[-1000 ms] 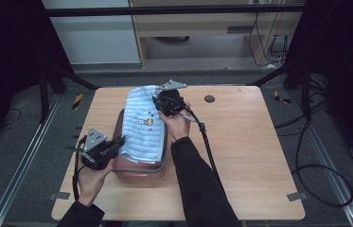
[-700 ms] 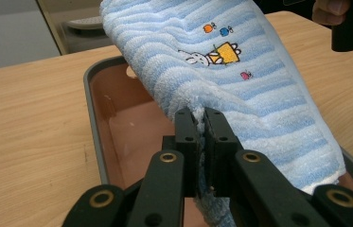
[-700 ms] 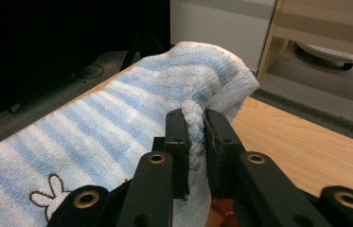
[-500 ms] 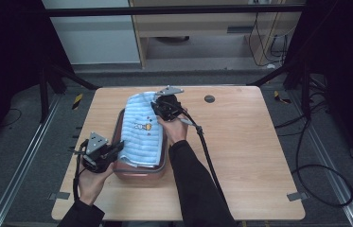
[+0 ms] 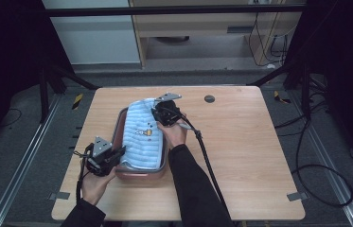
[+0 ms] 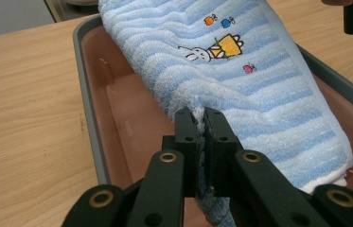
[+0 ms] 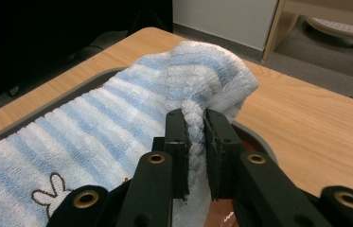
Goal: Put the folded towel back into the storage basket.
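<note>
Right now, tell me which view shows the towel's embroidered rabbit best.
The left gripper view: the rabbit lies whole and sharp on the towel. The right gripper view catches its head and ears at the bottom edge; the high view shows it tiny.

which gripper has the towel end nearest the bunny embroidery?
The left gripper. It pinches the towel at its near end; in the left gripper view the bunny embroidery sits just ahead. The right gripper holds the far end.

R gripper (image 7: 196, 118) jaws clamped on striped towel (image 7: 117, 118) edge — over tray (image 7: 254, 137), wooden table (image 7: 316, 123).
</note>
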Demonstrator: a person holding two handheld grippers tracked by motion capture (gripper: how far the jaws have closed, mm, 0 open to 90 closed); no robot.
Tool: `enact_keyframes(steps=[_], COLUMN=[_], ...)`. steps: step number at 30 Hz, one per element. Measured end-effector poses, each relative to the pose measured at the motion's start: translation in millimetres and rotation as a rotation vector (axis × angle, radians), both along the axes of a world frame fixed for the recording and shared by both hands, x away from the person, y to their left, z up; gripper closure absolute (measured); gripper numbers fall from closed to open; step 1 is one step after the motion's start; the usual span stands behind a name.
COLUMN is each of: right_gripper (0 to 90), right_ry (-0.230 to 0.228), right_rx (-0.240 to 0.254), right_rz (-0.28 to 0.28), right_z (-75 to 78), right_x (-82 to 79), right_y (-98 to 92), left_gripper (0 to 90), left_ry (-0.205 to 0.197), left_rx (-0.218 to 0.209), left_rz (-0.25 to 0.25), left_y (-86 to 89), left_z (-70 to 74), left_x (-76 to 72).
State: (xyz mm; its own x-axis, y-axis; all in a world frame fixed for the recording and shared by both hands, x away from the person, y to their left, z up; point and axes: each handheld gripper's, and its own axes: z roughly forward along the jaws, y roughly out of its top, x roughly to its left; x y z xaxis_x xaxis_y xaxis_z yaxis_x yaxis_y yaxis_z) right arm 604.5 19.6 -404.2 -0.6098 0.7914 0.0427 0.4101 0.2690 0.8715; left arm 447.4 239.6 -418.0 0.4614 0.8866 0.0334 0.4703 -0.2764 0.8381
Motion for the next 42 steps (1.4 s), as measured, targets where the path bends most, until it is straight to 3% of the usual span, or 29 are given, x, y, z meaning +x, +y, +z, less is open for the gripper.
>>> enact_keyframes(steps=[13,18,19,20,22,24,25,30,31,33,36,42], right_gripper=[79.1,73.9,71.5,69.0,67.8,64.8,64.8,54.6,54.6,44.4,37.9,29.9], right_ry=[0.029,0.039,0.039,0.042,0.031,0.029,0.029,-0.036,-0.036,-0.064,-0.087,-0.107], right_rx=[-0.034,-0.044,-0.048,-0.05,-0.045,-0.03,-0.03,0.002,0.002,0.018,0.023,0.059], right_rz=[0.003,-0.004,-0.003,-0.004,-0.013,-0.019,-0.019,-0.03,-0.03,-0.045,-0.057,-0.061], right_z=[-14.5,-18.7,-19.2,-19.5,-18.5,-15.8,-15.8,-2.7,-2.7,3.8,10.3,20.2], right_x=[-2.9,-4.4,-4.5,-4.6,-5.2,-6.0,-6.0,-14.3,-14.3,-19.7,-24.8,-35.8], right_y=[1.5,-0.2,-0.9,-1.7,-3.5,-5.8,-5.8,-17.1,-17.1,-26.4,-38.2,-62.5], left_gripper=[84.5,79.2,79.1,78.9,77.5,76.6,76.0,71.7,70.6,67.8,63.8,54.8], left_ry=[0.039,0.051,0.078,0.078,0.072,0.024,0.024,-0.022,-0.022,-0.033,-0.042,-0.044], left_rx=[0.012,0.006,-0.047,-0.047,-0.06,-0.022,-0.022,-0.032,-0.032,-0.04,-0.044,-0.07], left_rz=[-0.003,0.003,0.009,0.009,0.025,0.02,0.02,0.02,0.02,0.012,0.012,-0.004], left_y=[-1.1,0.2,-1.3,-1.3,-1.1,2.7,2.7,5.5,5.5,5.8,5.5,7.1], left_z=[-7.8,-9.0,-7.8,-7.8,-5.5,-2.0,-2.0,4.4,4.4,6.1,8.6,10.0], left_x=[-1.2,0.4,-2.7,-2.7,-4.3,-3.3,-3.3,-5.1,-5.1,-6.0,-7.1,-6.6])
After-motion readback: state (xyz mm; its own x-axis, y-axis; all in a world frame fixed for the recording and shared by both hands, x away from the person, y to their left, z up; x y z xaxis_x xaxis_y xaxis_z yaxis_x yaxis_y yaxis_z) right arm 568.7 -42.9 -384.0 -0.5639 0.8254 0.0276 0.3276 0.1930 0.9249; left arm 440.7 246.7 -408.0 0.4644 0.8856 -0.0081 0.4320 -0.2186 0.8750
